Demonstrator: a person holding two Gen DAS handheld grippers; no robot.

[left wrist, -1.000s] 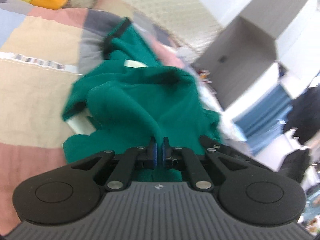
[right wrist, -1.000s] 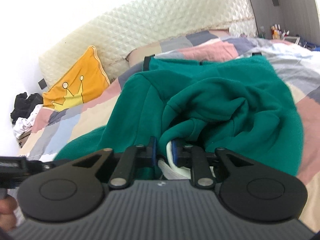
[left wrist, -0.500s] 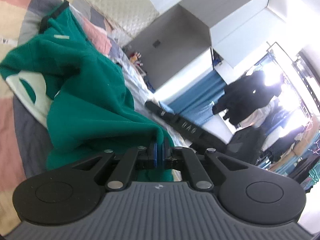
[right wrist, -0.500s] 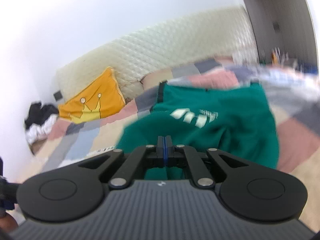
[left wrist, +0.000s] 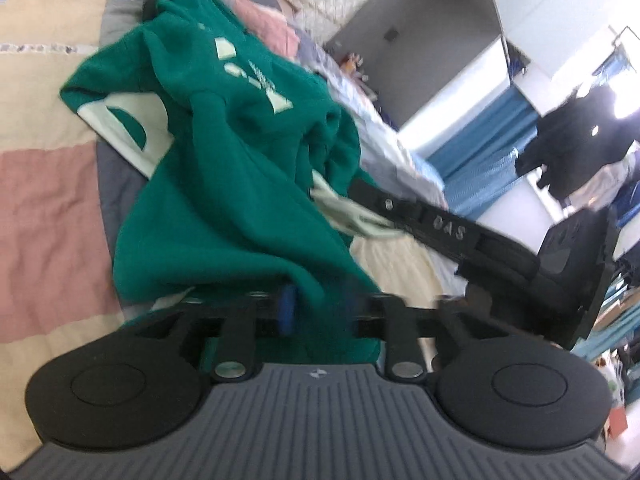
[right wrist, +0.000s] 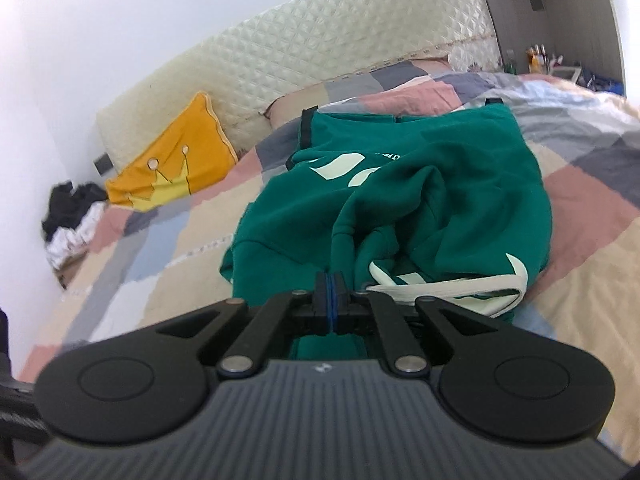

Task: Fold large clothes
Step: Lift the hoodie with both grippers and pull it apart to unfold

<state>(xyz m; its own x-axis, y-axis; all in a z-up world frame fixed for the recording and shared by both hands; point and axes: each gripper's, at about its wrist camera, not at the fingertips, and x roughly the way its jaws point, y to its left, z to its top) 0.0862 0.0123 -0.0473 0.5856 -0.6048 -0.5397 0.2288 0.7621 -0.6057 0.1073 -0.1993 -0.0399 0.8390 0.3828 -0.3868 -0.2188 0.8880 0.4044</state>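
A green hoodie (right wrist: 400, 208) is lying bunched on the patchwork quilt (right wrist: 168, 232) of a bed, well down from the quilted headboard (right wrist: 320, 56) and the orange crown cushion (right wrist: 172, 172), its pale printed lettering showing uppermost. The left gripper (left wrist: 320, 308) is opening, its jaws parting where a second ago they were pressed together on a fold of green cloth; fabric is still draped between them, but the pads are no longer pinching it. The right gripper (right wrist: 330, 300) is keeping its jaws pressed tight on a hoodie edge, with the pale drawstring (right wrist: 452, 286) trailing just beside them. Seen from the left wrist, it is reaching in from the right side. The release suggests one pulled-out edge is being laid down, so the garment is probably being spread rather than folded yet; it remains heaped, with flattening ahead.
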